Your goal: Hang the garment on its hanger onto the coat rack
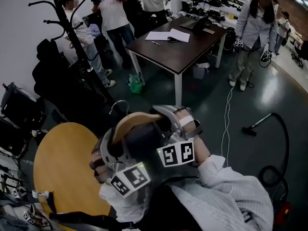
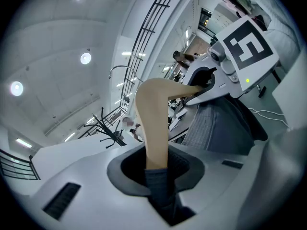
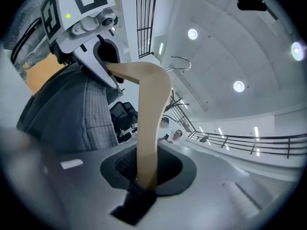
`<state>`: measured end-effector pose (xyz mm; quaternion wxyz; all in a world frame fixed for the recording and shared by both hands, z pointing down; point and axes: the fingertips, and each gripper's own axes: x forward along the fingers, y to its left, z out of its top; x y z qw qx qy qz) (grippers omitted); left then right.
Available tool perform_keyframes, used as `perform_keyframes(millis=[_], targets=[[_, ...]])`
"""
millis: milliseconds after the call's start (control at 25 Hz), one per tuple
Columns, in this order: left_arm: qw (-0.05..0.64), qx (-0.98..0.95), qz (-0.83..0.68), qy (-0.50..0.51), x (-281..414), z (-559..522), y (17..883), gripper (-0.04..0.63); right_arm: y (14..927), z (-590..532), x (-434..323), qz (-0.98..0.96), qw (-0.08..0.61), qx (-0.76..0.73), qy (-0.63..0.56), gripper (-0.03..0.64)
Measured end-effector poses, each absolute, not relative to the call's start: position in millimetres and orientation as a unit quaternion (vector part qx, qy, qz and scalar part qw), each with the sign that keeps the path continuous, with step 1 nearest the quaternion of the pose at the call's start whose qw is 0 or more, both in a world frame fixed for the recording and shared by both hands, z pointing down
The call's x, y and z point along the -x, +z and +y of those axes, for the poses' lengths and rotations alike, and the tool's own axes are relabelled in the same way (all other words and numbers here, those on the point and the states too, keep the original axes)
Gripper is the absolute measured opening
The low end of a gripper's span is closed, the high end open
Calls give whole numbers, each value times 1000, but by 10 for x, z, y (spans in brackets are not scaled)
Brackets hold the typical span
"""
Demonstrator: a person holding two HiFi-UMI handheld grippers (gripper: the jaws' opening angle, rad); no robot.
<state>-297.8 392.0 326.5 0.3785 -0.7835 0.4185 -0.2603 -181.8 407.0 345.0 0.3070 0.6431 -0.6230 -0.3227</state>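
A curved wooden hanger with a metal hook carries a dark grey garment, held up in front of me. My left gripper is shut on the hanger's left arm and my right gripper on its right arm. In the left gripper view the wooden arm runs down into the left gripper, with the garment beyond. In the right gripper view the other arm sits clamped in the right gripper. The black coat rack stands at the far left, apart from the hanger.
A round wooden table lies below my left gripper. A dark rectangular table with papers stands ahead, and several people stand around it. A black chair sits at the rack's foot. Cables and a vacuum hose lie on the floor to the right.
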Motion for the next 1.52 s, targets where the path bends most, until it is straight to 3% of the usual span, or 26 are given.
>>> perform_keyframes(millis=[480,1520], targets=[[366,794,409,-261,2606,3279,3401,69,3575,3456,1451,-622,323,-642,-310,63],[358,753,476,-279,1209,178,3385,69,3544,159,33,-663,282,-601,-347,66]])
